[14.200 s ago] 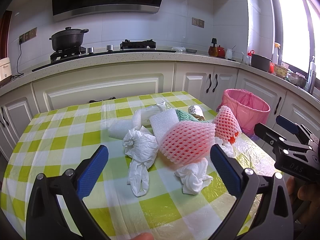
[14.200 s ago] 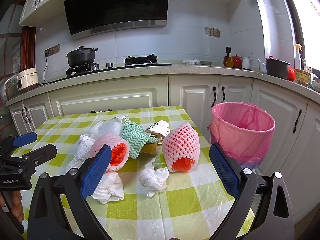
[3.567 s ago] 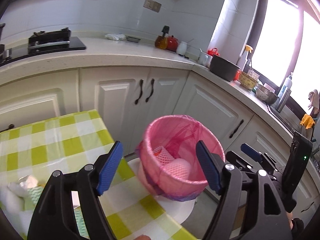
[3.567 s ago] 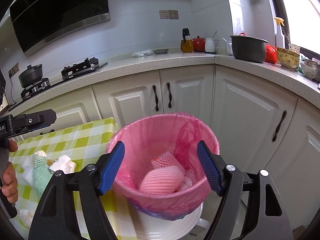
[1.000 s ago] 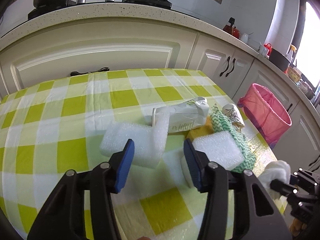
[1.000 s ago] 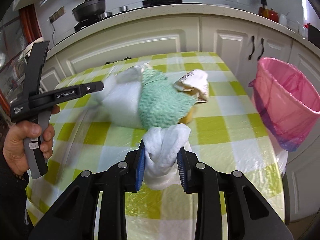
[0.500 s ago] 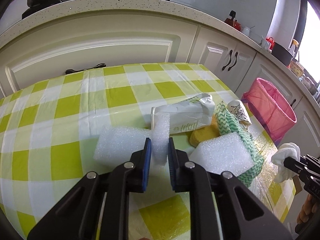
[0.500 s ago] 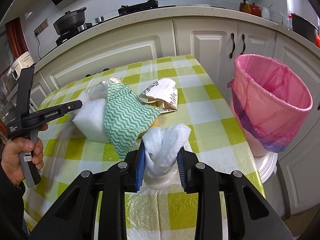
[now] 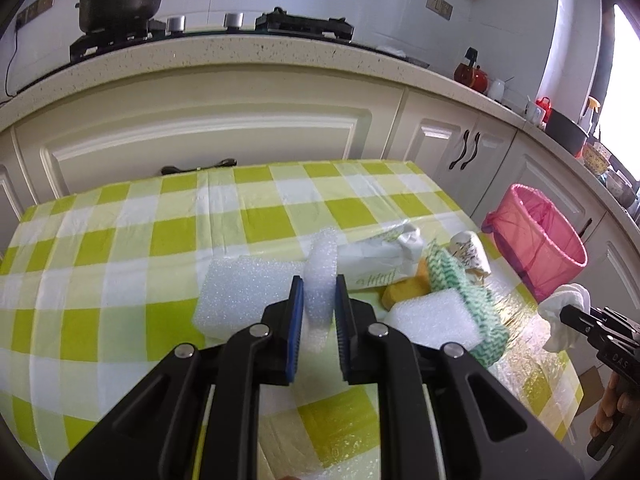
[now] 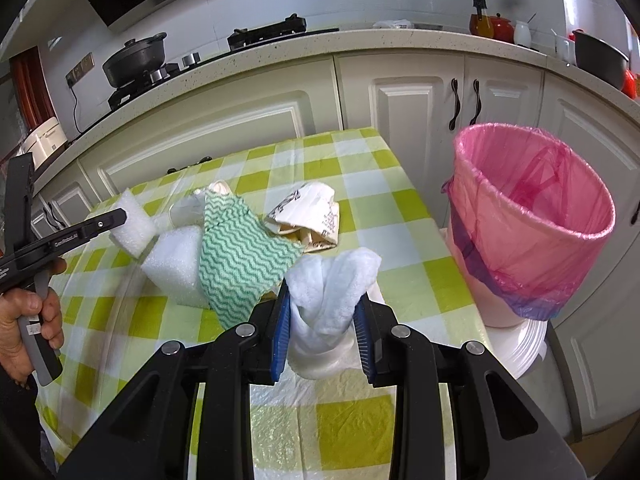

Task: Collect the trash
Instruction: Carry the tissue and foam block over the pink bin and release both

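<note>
Left tongs [image 9: 317, 312]: your blue pads are closed on the upright folded end of a white foam sheet [image 9: 320, 272], which stands between them; the flat part of that sheet lies on the worktop [image 9: 120, 240] to the left of the pads.

Right tongs [image 10: 322, 330]: your pads are clamped on a crumpled white tissue wad [image 10: 330, 292], which bulges above and below the pads. The wad is held above the near edge of the checked worktop, to the left of the pink bin [image 10: 532, 224].

Take the pink bin as your reference. It stands on the floor just beside the right edge of the worktop, lined with a pink bag. Nearest it on the worktop lies a crushed printed paper cup [image 10: 310, 216]. To the left of the cup, a green zigzag cloth [image 10: 240, 252] is draped over a white foam block [image 10: 176, 268]. In the left wrist view, a flattened white paper bag [image 9: 376, 260] and a yellow item [image 9: 404, 292], possibly a sponge, lie behind the foam block; the yellow item is largely hidden. Your left hand [image 10: 28, 320] grips the left tool's handle, farthest from the bin.
</note>
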